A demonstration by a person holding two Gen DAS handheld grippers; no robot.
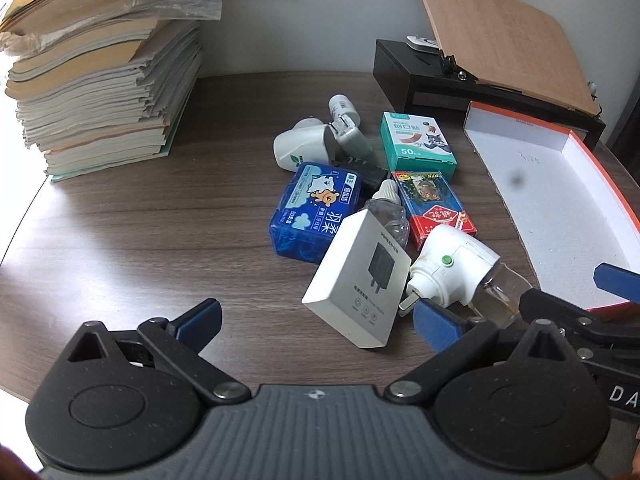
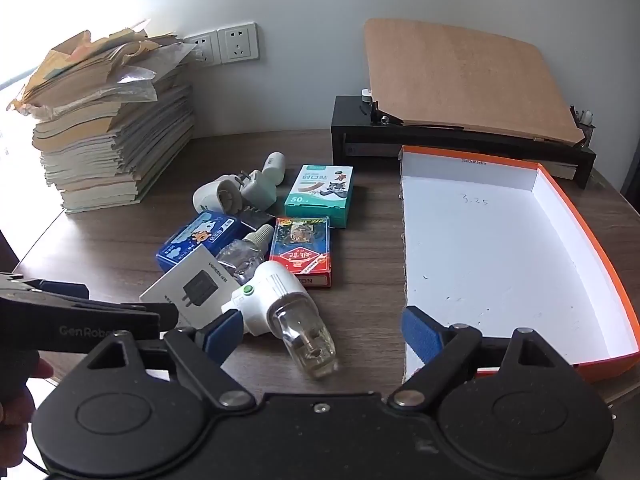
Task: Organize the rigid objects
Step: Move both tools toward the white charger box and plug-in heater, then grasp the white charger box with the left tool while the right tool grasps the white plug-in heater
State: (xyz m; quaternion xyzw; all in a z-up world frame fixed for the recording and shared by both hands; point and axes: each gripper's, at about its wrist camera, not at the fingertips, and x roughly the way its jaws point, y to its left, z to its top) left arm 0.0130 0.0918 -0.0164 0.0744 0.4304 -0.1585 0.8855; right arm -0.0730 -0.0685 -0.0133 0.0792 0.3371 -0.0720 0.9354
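1. While both grippers stand with jaws apart, the right gripper [image 2: 322, 330] brackets the mosquito repellent plug-in [image 2: 280, 304] lying on the table [image 2: 100, 240].
2. Ahead of the left gripper [image 1: 320, 320] lies the UGREEN charger box [image 1: 358, 280].
3. Right of the right jaws sits the orange-rimmed box lid [image 2: 500, 260].

Dark wood-grain table [image 2: 100, 248]; pale wall [image 2: 320, 0], twin sockets [image 2: 226, 46]; bright daylight from left.

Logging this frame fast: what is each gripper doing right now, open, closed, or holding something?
Left gripper: open, holding nothing.
Right gripper: open, empty, its fingers on either side of the white plug-in device, not clamping it.
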